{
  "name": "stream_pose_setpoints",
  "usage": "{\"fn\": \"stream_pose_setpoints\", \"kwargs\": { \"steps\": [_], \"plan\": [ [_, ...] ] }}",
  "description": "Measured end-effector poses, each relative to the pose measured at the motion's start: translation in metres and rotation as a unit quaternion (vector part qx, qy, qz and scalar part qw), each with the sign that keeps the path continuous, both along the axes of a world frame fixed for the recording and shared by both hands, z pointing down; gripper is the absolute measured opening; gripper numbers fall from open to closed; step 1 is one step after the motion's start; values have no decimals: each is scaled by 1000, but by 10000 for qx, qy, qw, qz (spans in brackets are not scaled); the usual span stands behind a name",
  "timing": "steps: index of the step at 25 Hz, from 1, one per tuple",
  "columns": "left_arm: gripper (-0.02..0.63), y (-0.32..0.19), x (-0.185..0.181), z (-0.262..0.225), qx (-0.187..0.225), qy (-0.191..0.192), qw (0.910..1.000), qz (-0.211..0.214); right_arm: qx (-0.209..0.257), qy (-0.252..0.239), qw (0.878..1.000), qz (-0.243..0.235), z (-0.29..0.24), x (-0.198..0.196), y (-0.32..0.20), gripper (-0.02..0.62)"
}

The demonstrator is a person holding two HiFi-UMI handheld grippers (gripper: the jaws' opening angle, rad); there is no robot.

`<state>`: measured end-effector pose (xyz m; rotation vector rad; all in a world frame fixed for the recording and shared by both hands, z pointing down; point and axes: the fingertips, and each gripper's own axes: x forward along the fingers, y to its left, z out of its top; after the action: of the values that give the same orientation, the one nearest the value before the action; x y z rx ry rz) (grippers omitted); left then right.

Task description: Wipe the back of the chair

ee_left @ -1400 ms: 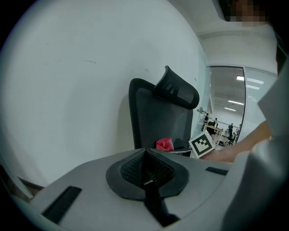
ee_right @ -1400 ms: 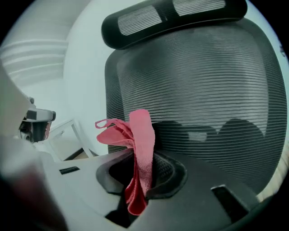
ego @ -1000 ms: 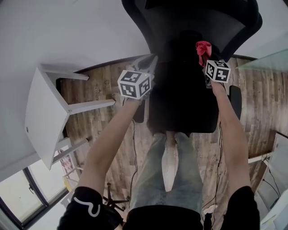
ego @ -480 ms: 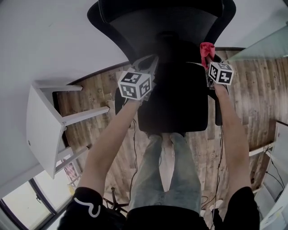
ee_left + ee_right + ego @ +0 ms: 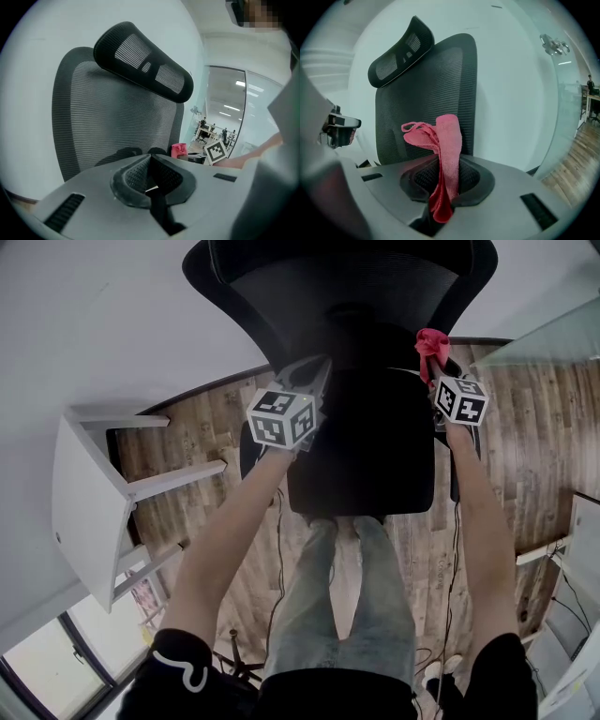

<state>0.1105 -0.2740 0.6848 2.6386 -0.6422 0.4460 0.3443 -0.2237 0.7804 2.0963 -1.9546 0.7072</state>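
A pink cloth (image 5: pixel 449 140) is seen clamped in the right claw (image 5: pixel 446 183), its lower end pinched between the jaws and a folded tuft standing free above them. The left claw (image 5: pixel 151 180) is held with its jaws together and nothing between them. Both are raised before an office chair (image 5: pixel 337 296), which stands on the wooden floor (image 5: pixel 202 432) at the edge where that floor meets a white wall (image 5: pixel 112 315). The mesh back (image 5: pixel 108 122), topped by a perforated headrest (image 5: pixel 145 68), faces both claws across the seat (image 5: pixel 366 456); the cloth is not yet laid against it.

The cloth is judged to be light, soft and limp: it can be expected to fold and drag rather than push, so the free tuft should be pressed flat to the mesh. The grip low on the cloth looks secure, and enough material is left proud to do the wiping. The mesh is judged taut but yielding, with a grippy weave on which terry may catch. A chair of this kind may swivel under pressure; the solid rim of the back would be the place for it to be steadied by the empty claw.
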Motion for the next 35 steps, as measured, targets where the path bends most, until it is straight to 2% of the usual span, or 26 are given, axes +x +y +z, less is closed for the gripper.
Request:
{"fn": "stream_pose_setpoints", "kwargs": {
  "steps": [7,17,23,29,35],
  "plan": [
    [23,-14,-63,5,-26,-56,9996,-276,-24,-83,9987,-508,10,-86,-24,77],
    [23,-41,-197,17,-87,-137,9952,-962,-81,-203,9885,-1494,22,-247,-83,77],
    [23,-53,-265,27,-176,-162,9914,-1287,-222,-284,9820,-1851,38,-322,-111,78],
    [23,-56,-304,39,-254,-200,9877,-1527,-451,-272,9772,-2058,61,-359,-119,77],
    [23,-56,-299,41,-283,-196,9873,-1551,-596,-224,9797,-1900,70,-340,-115,78]
  ]
}}
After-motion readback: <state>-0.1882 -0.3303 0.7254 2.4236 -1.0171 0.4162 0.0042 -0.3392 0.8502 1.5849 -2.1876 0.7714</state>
